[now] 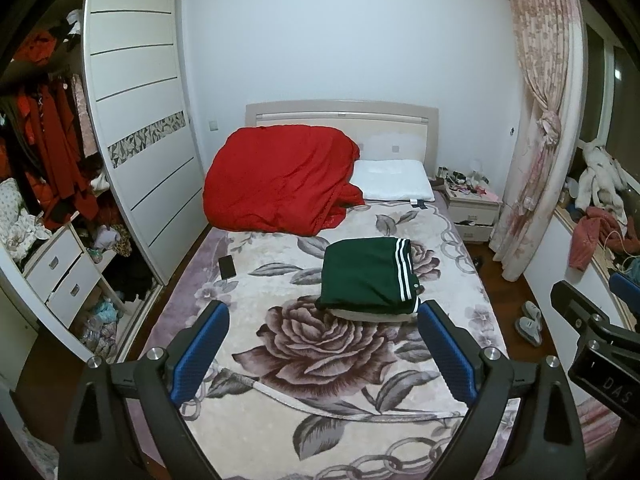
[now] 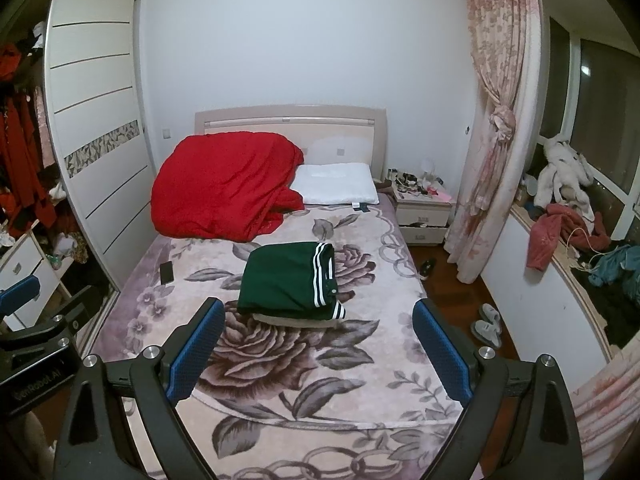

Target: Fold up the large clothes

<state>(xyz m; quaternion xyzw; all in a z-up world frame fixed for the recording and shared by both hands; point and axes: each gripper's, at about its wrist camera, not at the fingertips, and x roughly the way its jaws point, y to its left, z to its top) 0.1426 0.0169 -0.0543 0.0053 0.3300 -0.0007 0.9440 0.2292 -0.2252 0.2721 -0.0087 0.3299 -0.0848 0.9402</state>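
A dark green garment [image 1: 368, 274] [image 2: 288, 278] with white side stripes lies folded into a neat rectangle in the middle of the floral bed cover [image 1: 304, 360] [image 2: 296, 364], resting on a pale folded piece beneath it. My left gripper [image 1: 322, 312] hangs open above the near half of the bed, short of the green garment, nothing between its blue pads. My right gripper [image 2: 318, 306] is open too, at the same height, also empty. Each gripper shows at the edge of the other's view.
A red quilt [image 1: 280, 184] is bunched at the bed's head beside a white pillow [image 1: 394, 186]. A black phone [image 1: 227, 267] lies near the bed's left edge. An open wardrobe [image 1: 132, 120] stands left, a nightstand [image 1: 472, 208], curtain [image 1: 540, 120], slippers [image 1: 528, 322] and cluttered ledge [image 2: 568, 240] right.
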